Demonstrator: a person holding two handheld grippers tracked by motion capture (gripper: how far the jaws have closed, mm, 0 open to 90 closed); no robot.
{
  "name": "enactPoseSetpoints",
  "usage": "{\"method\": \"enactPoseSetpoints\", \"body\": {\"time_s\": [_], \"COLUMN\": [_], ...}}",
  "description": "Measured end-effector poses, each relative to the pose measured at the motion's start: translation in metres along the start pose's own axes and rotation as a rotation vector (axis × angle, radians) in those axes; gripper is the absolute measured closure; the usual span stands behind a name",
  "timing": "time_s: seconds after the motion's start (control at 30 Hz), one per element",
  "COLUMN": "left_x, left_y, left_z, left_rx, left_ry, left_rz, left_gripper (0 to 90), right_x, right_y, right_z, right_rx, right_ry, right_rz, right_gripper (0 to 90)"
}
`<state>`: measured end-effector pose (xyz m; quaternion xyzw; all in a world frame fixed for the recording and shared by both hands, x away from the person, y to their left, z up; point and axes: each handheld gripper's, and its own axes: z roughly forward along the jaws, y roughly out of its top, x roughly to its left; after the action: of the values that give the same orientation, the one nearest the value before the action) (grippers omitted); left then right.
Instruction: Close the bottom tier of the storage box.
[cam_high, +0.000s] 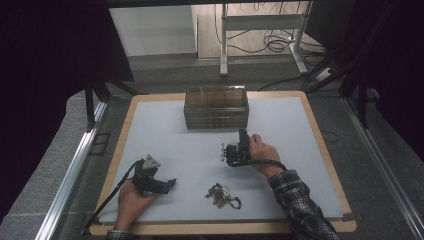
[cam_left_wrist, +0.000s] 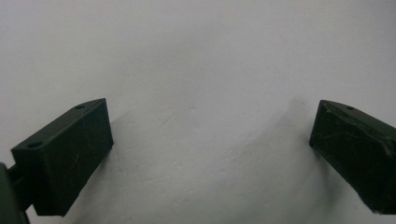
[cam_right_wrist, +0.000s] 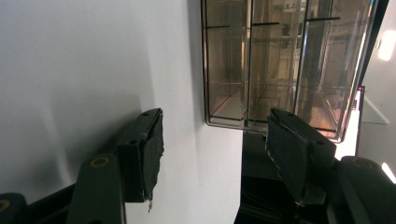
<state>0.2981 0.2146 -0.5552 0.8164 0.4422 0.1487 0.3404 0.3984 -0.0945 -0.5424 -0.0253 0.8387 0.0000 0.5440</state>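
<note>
Though near, trinkets (cam_high: 223, 195) beyond left gripper (cam_high: 172, 183).

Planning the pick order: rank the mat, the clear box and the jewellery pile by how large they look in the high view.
1. Mat, by far the largest, covering most of the board.
2. Clear box, mid-sized, at the mat's far edge.
3. Jewellery pile, smallest, near the front edge.

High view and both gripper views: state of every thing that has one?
Left gripper: open, jaws wide apart, nothing between them, low over the white mat.
Right gripper: open, nothing between the jaws, turned on its side, facing the box.
Clear plastic divided box: upright, compartments look empty.
Small tangled pile of trinkets: lying loose on the mat, untouched.
</note>
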Motion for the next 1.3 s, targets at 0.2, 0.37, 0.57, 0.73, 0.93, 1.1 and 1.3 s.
{"method": "enactPoseSetpoints", "body": {"time_s": [0.2, 0.37, 0.57, 0.73, 0.93, 1.1, 1.3], "left_x": [0.000, 0.000, 0.000, 0.000, 0.000, 0.000, 0.000], "left_y": [0.000, 0.000, 0.000, 0.000, 0.000, 0.000, 0.000], "left_z": [0.000, 0.000, 0.000, 0.000, 0.000, 0.000, 0.000], "left_rx": [0.000, 0.000, 0.001, 0.000, 0.000, 0.000, 0.000], "left_ry": [0.000, 0.000, 0.000, 0.000, 0.000, 0.000, 0.000], "left_rz": [0.000, 0.000, 0.001, 0.000, 0.001, 0.000, 0.000], "left_gripper": [0.0, 0.0, 0.0, 0.0, 0.0, 0.0, 0.0], "right_x": [0.000, 0.001, 0.003, 0.004, 0.004, 0.004, 0.005], "right_y": [0.003, 0.006, 0.009, 0.011, 0.014, 0.016, 0.019], "right_z": [0.005, 0.008, 0.013, 0.017, 0.020, 0.024, 0.030], "right_rx": [-0.010, -0.012, -0.018, -0.015, -0.013, -0.006, -0.020], "right_ry": [-0.006, -0.012, -0.035, -0.036, -0.046, -0.048, -0.041], "right_rz": [0.002, -0.005, -0.014, -0.022, -0.033, -0.043, -0.030], "right_gripper": [37.9, 38.6, 38.8, 39.2, 43.6, 47.8, 52.1]}}
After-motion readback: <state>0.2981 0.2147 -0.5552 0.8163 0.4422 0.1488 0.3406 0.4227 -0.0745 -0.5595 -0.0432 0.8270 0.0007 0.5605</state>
